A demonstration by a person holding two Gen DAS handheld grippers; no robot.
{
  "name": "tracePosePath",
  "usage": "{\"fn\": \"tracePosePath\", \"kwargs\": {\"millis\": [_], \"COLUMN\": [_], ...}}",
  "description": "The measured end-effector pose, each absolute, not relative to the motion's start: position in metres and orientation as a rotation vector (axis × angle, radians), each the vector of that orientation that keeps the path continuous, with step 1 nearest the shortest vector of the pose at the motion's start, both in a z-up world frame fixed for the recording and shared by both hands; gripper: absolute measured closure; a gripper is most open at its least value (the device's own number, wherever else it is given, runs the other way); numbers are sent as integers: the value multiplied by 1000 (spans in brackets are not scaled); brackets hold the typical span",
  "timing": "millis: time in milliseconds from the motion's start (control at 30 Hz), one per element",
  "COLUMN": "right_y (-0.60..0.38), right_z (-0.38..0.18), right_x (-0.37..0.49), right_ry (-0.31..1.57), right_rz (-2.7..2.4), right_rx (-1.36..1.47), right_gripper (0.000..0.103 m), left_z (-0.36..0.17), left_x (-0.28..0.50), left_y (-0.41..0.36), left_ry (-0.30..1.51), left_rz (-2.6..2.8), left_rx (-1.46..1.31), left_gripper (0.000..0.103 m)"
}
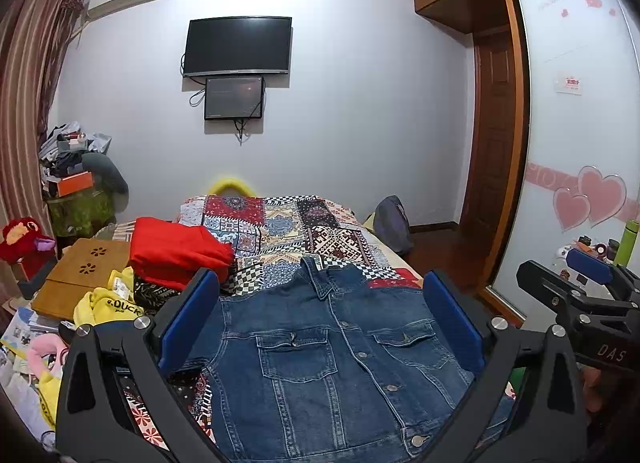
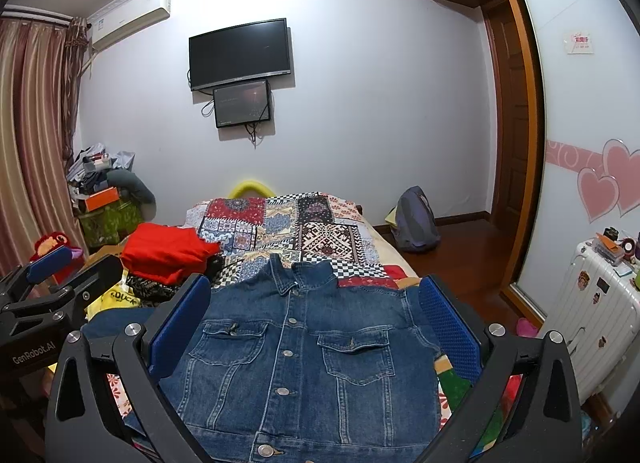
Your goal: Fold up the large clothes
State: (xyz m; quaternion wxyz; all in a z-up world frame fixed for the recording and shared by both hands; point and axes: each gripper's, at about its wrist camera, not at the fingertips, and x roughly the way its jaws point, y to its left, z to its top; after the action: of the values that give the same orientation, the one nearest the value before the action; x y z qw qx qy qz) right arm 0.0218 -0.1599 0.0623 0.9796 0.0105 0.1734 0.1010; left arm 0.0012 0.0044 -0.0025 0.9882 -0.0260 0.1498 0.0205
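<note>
Both claws: left claw (image 1: pixel 320 319) and right claw (image 2: pixel 316 319) gape empty | denim jacket (image 2: pixel 304 347) flat | red garment (image 2: pixel 164 251) beside, seemingly apart

My jaws are lined with blue pads on black frames, and below them lies the denim jacket (image 1: pixel 328 359), mid-blue with paler faded seams and silver buttons. It lies on a patchwork bedspread (image 1: pixel 288 227) of red, navy, cream and black-and-white check squares, beside a folded red garment (image 1: pixel 176 251) and a yellow one (image 1: pixel 108 305) printed with black letters. The wall (image 1: pixel 360 83) is pale lilac-white with a black TV (image 1: pixel 238 46), the curtain (image 1: pixel 24 103) is striped maroon and pink, and the wardrobe door (image 1: pixel 576 123) is frosted white with pink hearts.
</note>
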Motion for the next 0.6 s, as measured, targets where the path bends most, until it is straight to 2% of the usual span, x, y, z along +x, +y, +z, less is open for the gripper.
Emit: {"fn": "tracePosePath", "kwargs": {"millis": [600], "right_y": [-157], "right_z": [57], "right_x": [25], "right_ry": [357], "right_rz": [207], "right_rx": [19], "right_gripper": [0], "left_z": [-5], "left_x": [2], "left_y": [10], "left_ry": [306], "left_rz": [42], "left_rx": [-61], "left_gripper": [0]}}
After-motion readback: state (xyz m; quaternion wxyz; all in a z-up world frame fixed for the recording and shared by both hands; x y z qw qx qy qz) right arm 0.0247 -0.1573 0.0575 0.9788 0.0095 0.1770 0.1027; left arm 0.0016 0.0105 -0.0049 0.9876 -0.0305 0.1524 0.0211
